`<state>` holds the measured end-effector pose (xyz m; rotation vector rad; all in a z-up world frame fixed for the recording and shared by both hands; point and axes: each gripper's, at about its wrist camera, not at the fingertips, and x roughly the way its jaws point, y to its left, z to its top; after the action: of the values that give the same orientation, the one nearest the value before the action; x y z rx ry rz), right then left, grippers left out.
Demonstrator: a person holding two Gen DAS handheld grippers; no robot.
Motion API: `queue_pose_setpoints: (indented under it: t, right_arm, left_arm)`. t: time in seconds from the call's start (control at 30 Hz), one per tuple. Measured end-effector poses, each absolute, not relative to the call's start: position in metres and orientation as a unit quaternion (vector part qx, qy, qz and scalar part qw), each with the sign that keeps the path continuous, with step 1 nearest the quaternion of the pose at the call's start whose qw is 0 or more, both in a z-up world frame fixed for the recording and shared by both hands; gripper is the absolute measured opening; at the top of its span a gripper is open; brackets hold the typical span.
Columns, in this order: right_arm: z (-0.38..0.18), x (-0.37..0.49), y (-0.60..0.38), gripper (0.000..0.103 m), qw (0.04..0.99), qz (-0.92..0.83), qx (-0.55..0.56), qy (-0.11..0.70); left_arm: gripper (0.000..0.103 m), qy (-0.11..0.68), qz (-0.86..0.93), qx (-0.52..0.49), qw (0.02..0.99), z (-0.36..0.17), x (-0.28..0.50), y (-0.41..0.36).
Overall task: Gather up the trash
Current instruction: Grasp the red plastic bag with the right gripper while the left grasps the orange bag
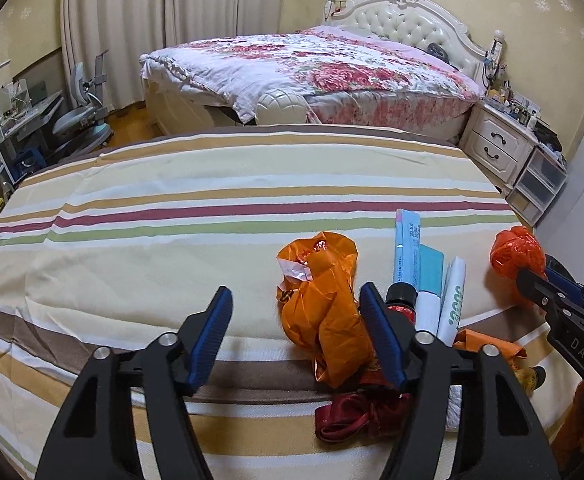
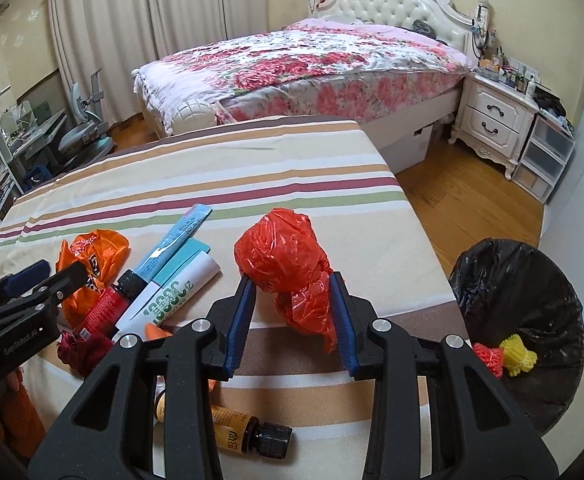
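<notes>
The crumpled red plastic bag (image 2: pixel 288 264) sits pinched in the right claw (image 2: pixel 292 312) over the striped table (image 2: pixel 212 168) next to a black-lined bin (image 2: pixel 524 280), while the left claw (image 1: pixel 296 320) hangs spread, its right pad touching the orange bag (image 1: pixel 324 308).

On the matt striped cloth (image 2: pixel 300 168), a glossy, crinkled red plastic bag (image 2: pixel 288 256) lies beside a shiny orange plastic bag (image 1: pixel 324 320). Just past the cloth's edge hangs a wrinkled, glossy black bin liner (image 2: pixel 532 280).
</notes>
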<state>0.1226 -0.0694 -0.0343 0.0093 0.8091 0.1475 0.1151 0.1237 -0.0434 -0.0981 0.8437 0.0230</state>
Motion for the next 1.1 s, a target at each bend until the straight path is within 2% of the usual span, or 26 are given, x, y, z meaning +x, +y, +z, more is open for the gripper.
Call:
queue_pose_setpoints:
  t: [0.13,0.63,1.1]
  right_arm:
    - [-0.034,0.122,-0.069,0.037,0.917,0.071,0.003,0.393]
    - [-0.013,0.102,-0.077,0.037,0.930,0.064,0.008,0.363]
    - [0.012,0.049,-0.122,0.037,0.943,0.033,0.028,0.330]
  left_arm:
    - [0.037,0.409,-0.015,-0.066,0.910,-0.044,0.114,0.127]
    - [0.036,0.344,0.017,-0.074,0.936,-0.001,0.084,0.147]
    - [0.036,0.298,-0.034,-0.065,0.952,0.023,0.038,0.096]
